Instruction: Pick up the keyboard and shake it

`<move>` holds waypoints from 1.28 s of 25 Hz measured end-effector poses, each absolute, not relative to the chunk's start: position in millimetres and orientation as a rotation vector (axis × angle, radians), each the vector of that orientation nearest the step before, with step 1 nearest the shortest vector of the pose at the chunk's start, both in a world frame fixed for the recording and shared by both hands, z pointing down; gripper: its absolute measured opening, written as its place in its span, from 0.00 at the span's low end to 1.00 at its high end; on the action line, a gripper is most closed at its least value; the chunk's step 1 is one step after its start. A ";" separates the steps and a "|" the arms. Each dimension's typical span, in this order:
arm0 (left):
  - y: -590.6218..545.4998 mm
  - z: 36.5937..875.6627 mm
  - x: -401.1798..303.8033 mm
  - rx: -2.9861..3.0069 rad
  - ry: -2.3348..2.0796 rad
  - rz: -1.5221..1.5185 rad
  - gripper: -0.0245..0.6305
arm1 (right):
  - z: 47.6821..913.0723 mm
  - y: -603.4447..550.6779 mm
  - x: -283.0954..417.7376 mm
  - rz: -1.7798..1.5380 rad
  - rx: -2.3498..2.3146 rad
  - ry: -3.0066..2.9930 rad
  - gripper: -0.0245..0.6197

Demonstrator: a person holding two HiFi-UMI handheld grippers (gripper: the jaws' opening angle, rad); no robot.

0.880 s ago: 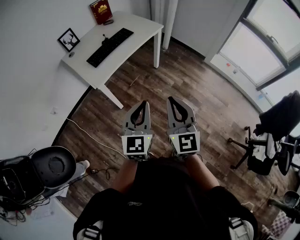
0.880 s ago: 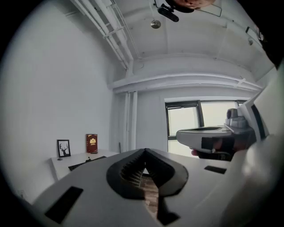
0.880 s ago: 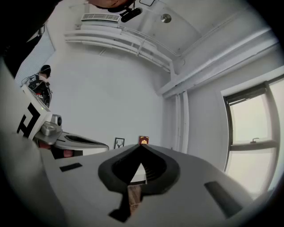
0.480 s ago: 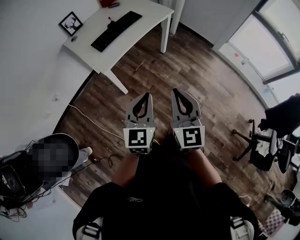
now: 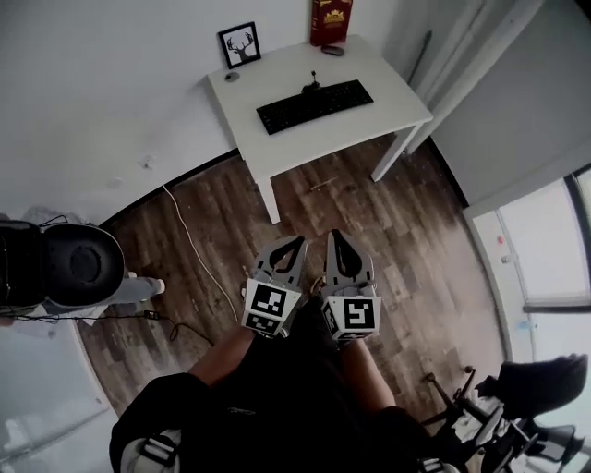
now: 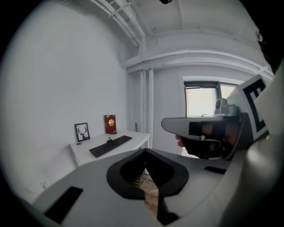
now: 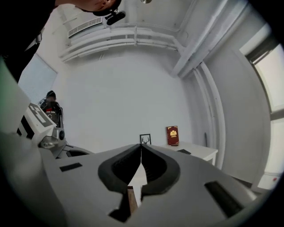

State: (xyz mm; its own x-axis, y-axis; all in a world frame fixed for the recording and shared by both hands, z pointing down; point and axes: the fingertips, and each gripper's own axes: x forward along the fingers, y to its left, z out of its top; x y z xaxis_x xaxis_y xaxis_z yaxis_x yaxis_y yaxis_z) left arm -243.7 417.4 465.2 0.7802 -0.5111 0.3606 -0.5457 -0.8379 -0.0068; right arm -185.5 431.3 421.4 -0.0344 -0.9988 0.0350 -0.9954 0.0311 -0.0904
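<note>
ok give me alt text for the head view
Seen from above, a person holds the left hand-held gripper and right hand-held gripper side by side, both shut and empty, over a wood floor. Ahead, apart from them, a white desk against the wall bears a black keyboard, a framed picture and a red book.

No words or numbers legible from where I sit.
The red box [image 5: 331,18] standing at the back edge of the desk [image 5: 277,148], by the wall and toward its right corner, has a gold emblem and gold print on its front, too small for me to read in any view. The cube [image 5: 267,308] on my left gripper [image 5: 297,242] and the one on my right gripper [image 5: 332,236] show black-and-white square marker patterns, not lettering.
</note>
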 end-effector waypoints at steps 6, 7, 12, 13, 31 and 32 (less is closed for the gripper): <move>339.5 444.8 -233.7 2.861 -0.982 0.593 0.04 | 404.0 356.2 -155.6 -0.138 -2.075 2.259 0.07; 332.7 446.2 -225.2 2.859 -0.984 0.614 0.04 | 405.5 348.7 -145.1 -0.146 -2.074 2.259 0.07; 327.6 463.8 -173.1 2.875 -0.891 0.733 0.04 | 429.3 331.0 -86.2 -0.258 -2.104 2.215 0.07; 325.7 465.6 -164.7 2.878 -0.873 0.750 0.04 | 432.7 327.2 -76.9 -0.286 -2.104 2.205 0.07; 297.7 478.5 -99.6 2.875 -0.883 0.938 0.04 | 453.7 294.3 15.1 -0.371 -2.075 2.194 0.07; 297.1 479.1 -98.1 2.877 -0.875 0.938 0.04 | 452.5 297.5 17.2 -0.361 -2.085 2.177 0.07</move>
